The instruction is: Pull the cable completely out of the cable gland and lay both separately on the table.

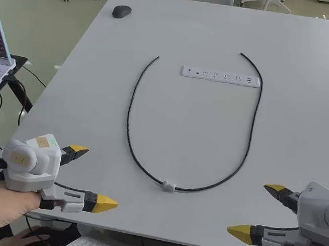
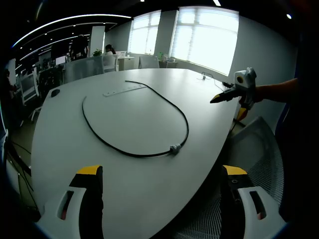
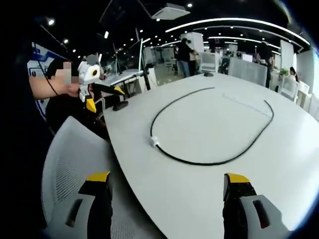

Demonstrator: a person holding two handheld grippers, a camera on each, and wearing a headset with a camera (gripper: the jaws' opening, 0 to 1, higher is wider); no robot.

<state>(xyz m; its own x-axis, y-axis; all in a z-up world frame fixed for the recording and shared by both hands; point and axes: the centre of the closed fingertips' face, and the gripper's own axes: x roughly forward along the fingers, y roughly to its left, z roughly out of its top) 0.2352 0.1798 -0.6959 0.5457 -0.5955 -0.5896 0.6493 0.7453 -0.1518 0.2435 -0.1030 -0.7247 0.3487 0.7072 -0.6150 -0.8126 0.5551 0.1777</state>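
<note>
both tools stand with jaws apart and nothing between them: the left gripper (image 1: 102,177) hangs at the lower left of the head view, the right gripper (image 1: 246,207) at the lower right, each about at the near edge of the table (image 1: 193,125) and well apart from the work. the cable (image 1: 129,114) lies flat in a wide u across the middle of the frame, its two free ends pointing toward the top of the picture, and the cable gland (image 1: 169,186) sits threaded on it at the bottom of the u, near the table's near edge and between the two grippers. so the pull looks not yet begun, and the first need is likely a grip on the gland and another on the cable beside it. the gland is small and pale against a pale top, so a jaw could close on the cable alone or nudge the gland aside. if only one side is held, the whole loop may drag instead of sliding through, and its far arm could sweep into the power strip (image 1: 220,76) lying between the free ends. whichever way it is drawn, a long run of cable has to pass through the gland, so one pull probably won't clear it, and regripping risks letting it slip back. once freed so close to the edge, the gland could roll off.
</note>
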